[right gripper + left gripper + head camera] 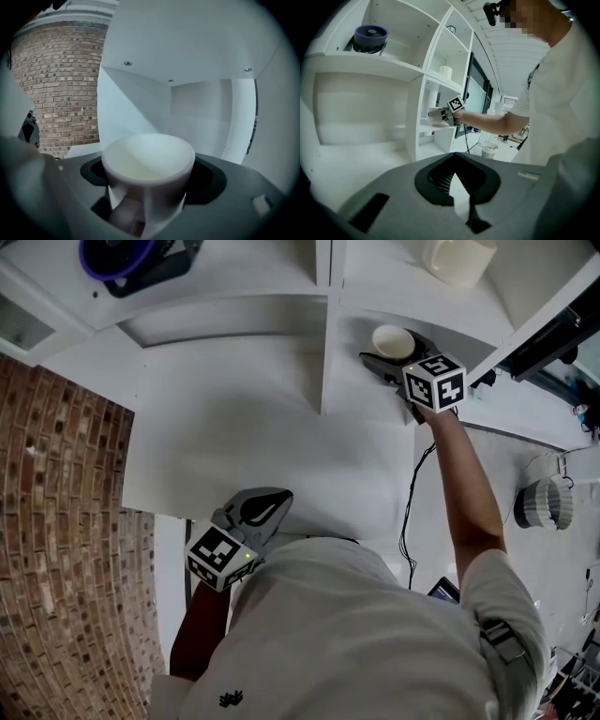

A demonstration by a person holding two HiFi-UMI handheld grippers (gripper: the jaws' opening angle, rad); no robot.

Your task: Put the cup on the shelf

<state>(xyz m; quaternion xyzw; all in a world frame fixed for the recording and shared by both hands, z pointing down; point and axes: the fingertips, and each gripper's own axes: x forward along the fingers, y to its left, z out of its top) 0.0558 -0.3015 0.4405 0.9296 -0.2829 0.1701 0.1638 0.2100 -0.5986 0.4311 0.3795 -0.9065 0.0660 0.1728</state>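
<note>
Nearest is the person's white shirt (375,634), and just ahead of it the left hand-held gripper (277,499) hangs low with its jaws pressed together at the tips and nothing between them. Beyond it stands a white shelf unit (225,427) whose wide left compartment has a bare, matt white board. An upright divider (324,371) separates this from a narrower compartment on the right. Into that right compartment an outstretched bare arm (469,493) carries the right hand-held gripper (394,352). Its jaws stand wide and pinch the white cup (147,159) by its sides, upright with its mouth open to the top. The cup sits inside the compartment, with the white back wall and the underside of the next board around it. Whether its base touches the board cannot be told. On the higher boards farther back a round purple-rimmed thing (117,257) stands on the left and a cream cylinder (457,259) on the right, well apart. A red brick wall (56,521) runs along the left of the shelf unit. To the right a black cable (409,512) hangs down beside the unit, and on the pale floor (525,442) stands a white ribbed basket (541,503). A ceiling of white slats (511,51) shows overhead.
</note>
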